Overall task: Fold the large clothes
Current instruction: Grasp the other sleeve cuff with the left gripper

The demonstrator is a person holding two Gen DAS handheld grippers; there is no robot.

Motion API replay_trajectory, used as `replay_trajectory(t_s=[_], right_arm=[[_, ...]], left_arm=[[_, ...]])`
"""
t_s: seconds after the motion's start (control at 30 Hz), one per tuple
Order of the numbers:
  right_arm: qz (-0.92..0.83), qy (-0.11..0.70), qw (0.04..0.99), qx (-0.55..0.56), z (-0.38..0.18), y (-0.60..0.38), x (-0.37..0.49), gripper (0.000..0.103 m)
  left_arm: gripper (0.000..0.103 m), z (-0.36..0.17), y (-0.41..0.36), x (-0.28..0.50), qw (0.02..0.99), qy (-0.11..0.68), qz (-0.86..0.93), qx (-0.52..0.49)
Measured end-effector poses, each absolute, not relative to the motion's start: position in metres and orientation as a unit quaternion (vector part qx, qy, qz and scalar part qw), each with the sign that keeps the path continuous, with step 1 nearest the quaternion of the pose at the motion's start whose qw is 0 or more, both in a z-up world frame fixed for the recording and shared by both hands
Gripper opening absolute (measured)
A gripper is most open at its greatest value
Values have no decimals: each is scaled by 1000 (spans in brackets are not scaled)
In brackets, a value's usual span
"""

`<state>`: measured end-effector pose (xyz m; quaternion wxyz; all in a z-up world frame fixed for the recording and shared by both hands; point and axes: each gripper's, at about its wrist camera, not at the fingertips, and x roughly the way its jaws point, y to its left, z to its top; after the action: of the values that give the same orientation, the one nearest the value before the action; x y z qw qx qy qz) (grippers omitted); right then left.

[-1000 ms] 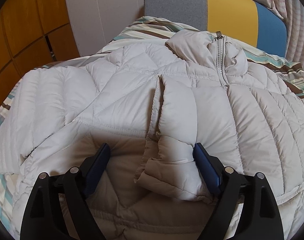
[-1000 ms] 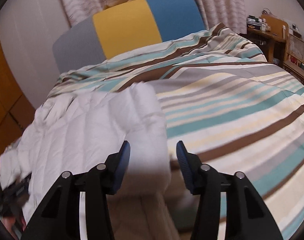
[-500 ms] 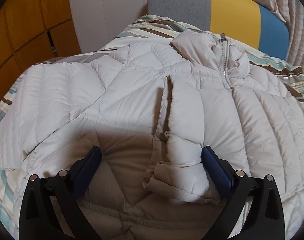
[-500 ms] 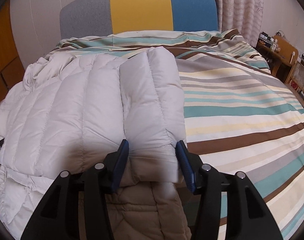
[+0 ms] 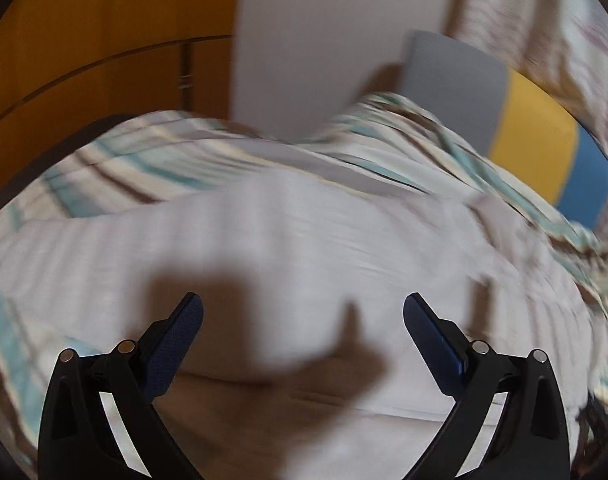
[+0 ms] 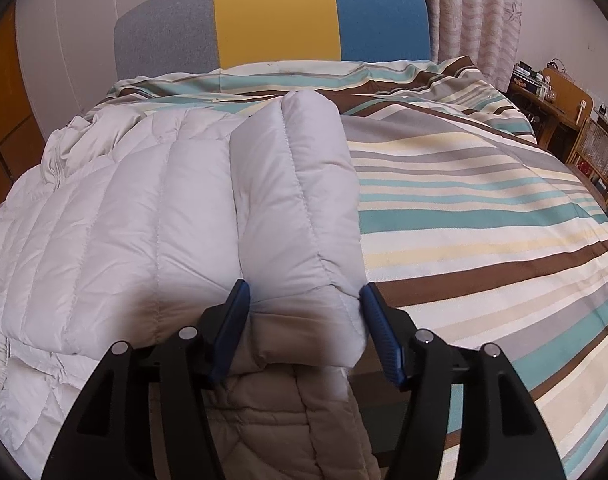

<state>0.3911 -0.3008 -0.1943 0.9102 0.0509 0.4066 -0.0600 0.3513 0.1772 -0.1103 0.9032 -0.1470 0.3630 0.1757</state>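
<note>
A pale grey quilted puffer jacket (image 6: 124, 216) lies on a striped bed. In the right wrist view its sleeve (image 6: 300, 216) is folded back along the jacket's right edge, and the cuff end sits between the fingers of my right gripper (image 6: 304, 320). The jaws stand partly apart, touching the cuff's sides loosely. In the left wrist view the picture is blurred by motion. My left gripper (image 5: 302, 320) is wide open and empty above the jacket (image 5: 284, 248), casting its shadow on the fabric.
The striped duvet (image 6: 483, 208) covers the bed to the right of the jacket. A grey, yellow and blue headboard (image 6: 276, 20) stands at the far end. Wooden furniture (image 6: 567, 112) is at the far right. Orange wooden panels (image 5: 84, 52) and a white wall are at the left.
My left gripper has let the left sleeve cuff go and swung away to the left over the jacket; its view is now blurred. My right gripper has stayed at the right sleeve cuff.
</note>
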Motion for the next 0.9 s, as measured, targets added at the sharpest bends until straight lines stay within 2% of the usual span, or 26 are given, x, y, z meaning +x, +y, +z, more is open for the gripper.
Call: replay_trajectory(t_s=[0.17, 0.43, 0.67, 0.9], right_arm=[[-61, 406, 910, 50, -194, -299, 391, 59], [-62, 406, 911, 47, -194, -299, 390, 59], [-62, 406, 911, 46, -194, -299, 389, 59], [-62, 405, 911, 46, -194, -299, 389, 59]], left_arm=[[100, -119, 255, 323, 877, 362, 255, -187], [100, -148, 334, 282, 831, 373, 346, -226], [100, -173, 366, 276, 794, 389, 377, -276], [100, -177, 361, 281, 799, 385, 385, -258]])
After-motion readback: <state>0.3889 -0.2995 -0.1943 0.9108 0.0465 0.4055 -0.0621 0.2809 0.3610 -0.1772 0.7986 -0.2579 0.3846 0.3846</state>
